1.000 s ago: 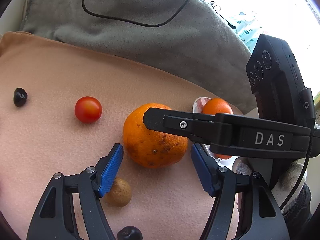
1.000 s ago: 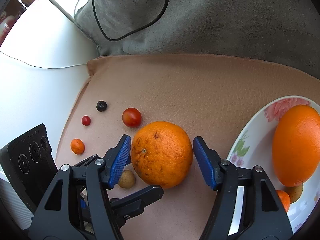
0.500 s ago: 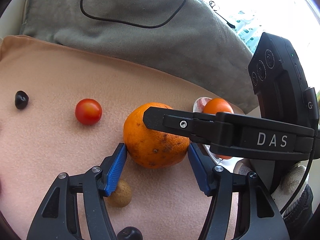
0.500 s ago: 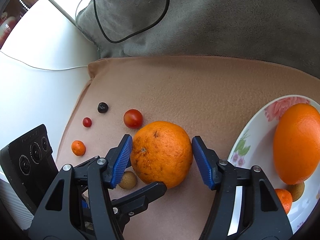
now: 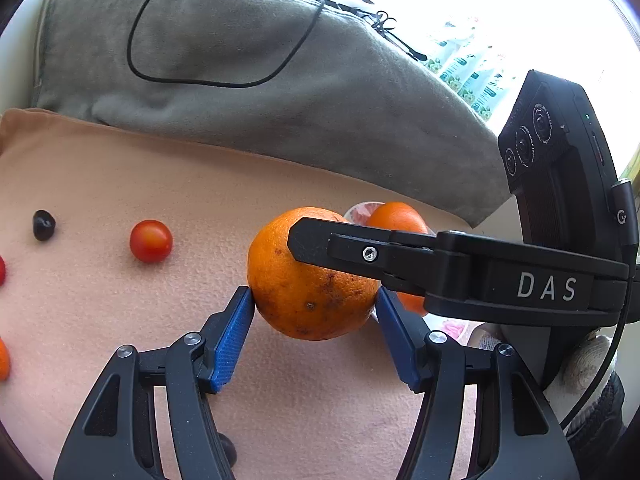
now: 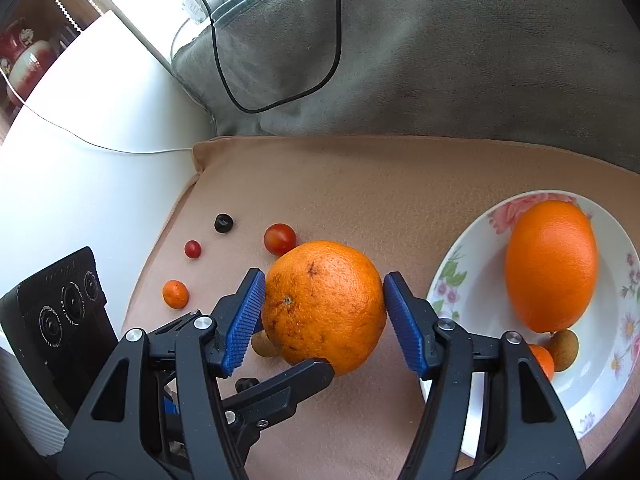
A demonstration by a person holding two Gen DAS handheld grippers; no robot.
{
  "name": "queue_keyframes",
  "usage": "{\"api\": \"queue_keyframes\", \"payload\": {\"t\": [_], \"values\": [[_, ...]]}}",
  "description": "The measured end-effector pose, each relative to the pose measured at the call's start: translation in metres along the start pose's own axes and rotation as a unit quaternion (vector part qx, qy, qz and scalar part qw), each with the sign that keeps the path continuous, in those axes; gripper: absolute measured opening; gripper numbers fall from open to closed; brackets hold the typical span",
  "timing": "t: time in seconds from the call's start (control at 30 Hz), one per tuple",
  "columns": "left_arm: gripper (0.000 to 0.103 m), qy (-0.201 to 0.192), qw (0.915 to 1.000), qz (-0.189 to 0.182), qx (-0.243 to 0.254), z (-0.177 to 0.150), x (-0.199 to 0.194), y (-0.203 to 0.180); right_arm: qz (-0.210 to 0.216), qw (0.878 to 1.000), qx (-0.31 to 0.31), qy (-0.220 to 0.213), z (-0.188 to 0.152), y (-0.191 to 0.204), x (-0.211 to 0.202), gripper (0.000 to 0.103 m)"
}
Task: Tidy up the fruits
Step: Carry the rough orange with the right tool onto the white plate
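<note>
A big speckled orange [image 5: 304,292] [image 6: 324,304] hangs just above the tan cloth [image 5: 120,184], held from two sides. My left gripper [image 5: 313,296] is shut on it, its blue pads pressing the orange's left and right flanks. My right gripper [image 6: 324,280] is shut on the same orange, and one of its black fingers [image 5: 360,252] crosses the fruit in the left wrist view. A floral white plate [image 6: 452,268] at the right holds a large smooth orange [image 6: 550,264], a brown fruit [image 6: 564,344] and a small orange one [image 6: 542,360].
Loose on the cloth lie a cherry tomato [image 6: 280,238], a dark berry [image 6: 224,223], a tiny red fruit [image 6: 193,249], a kumquat [image 6: 175,294] and a brown fruit [image 6: 262,346]. A grey blanket [image 6: 440,60] with a black cable lies behind. White tabletop [image 6: 100,140] borders the left.
Both pairs of jaws closed from a small gap onto the big orange. It then rose a little off the cloth with both grippers.
</note>
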State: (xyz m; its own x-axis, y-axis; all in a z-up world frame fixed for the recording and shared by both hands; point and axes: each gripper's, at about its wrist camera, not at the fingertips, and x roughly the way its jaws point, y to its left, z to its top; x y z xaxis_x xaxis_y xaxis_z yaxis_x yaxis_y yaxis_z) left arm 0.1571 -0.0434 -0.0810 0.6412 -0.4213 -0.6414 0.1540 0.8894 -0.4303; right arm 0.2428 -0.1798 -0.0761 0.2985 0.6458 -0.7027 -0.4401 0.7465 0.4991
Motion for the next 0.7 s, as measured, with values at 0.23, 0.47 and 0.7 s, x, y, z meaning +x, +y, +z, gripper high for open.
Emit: {"api": "queue_keyframes", "payload": {"t": [0.23,0.47,0.7], "values": [[0.063,-0.001,0.9997,-0.015,0.017,-0.001,0.000,-0.028,-0.010,1.000,0.007,-0.020,-0.013,-0.013,-0.030,0.065],[0.063,0.004,0.9989,-0.029,0.037,-0.003,0.011,-0.060,-0.022,0.999,0.025,-0.042,-0.027,-0.032,-0.059,0.065],[0.063,0.013,0.9974,-0.045,0.055,0.002,0.031,-0.086,-0.032,0.997,0.047,-0.058,-0.039,-0.056,-0.085,0.065]]}}
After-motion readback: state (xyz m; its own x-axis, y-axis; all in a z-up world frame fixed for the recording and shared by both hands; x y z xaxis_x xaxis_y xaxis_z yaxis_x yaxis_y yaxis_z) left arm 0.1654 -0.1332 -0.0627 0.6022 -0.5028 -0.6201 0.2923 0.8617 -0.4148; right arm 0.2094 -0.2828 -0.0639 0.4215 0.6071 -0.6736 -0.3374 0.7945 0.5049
